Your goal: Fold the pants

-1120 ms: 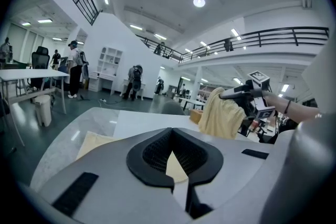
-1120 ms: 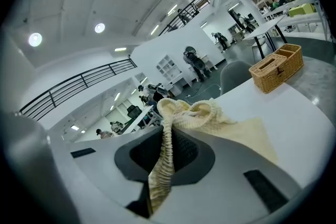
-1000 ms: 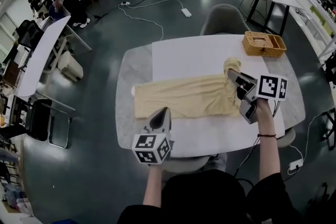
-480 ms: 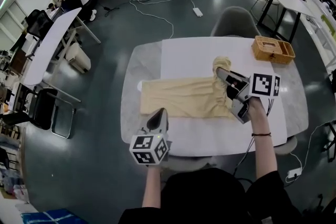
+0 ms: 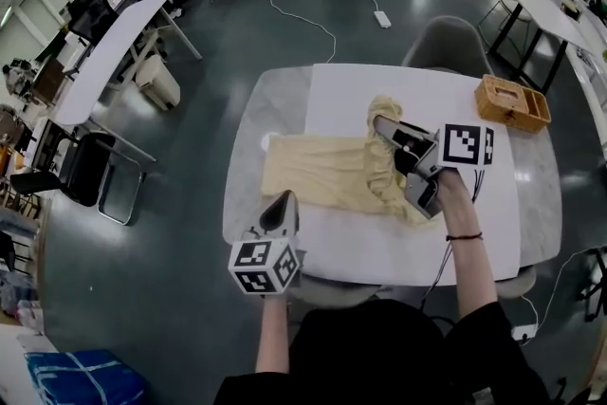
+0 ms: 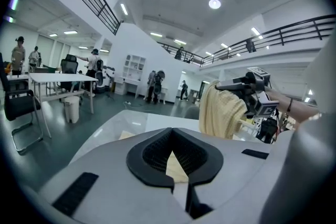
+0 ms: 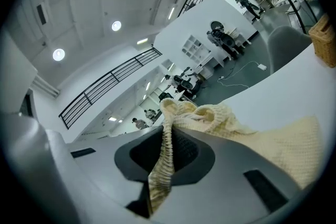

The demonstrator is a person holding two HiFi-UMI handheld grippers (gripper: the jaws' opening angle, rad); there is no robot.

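The yellow pants (image 5: 318, 171) lie long-ways across the white desk (image 5: 398, 242). Our right gripper (image 5: 381, 124) has its jaws clamped on the stretchy waistband (image 7: 164, 157). It holds that end up off the desk, all bunched. Our left gripper (image 5: 285, 200) is at the near edge of the desk, jaws together with nothing in them. We think the pants are light, soft and floppy, so they will sag and wrinkle. The thick waistband and the leg ends look best to hold. We see no words to read, only black-and-white squares on the cubes (image 5: 465, 145).
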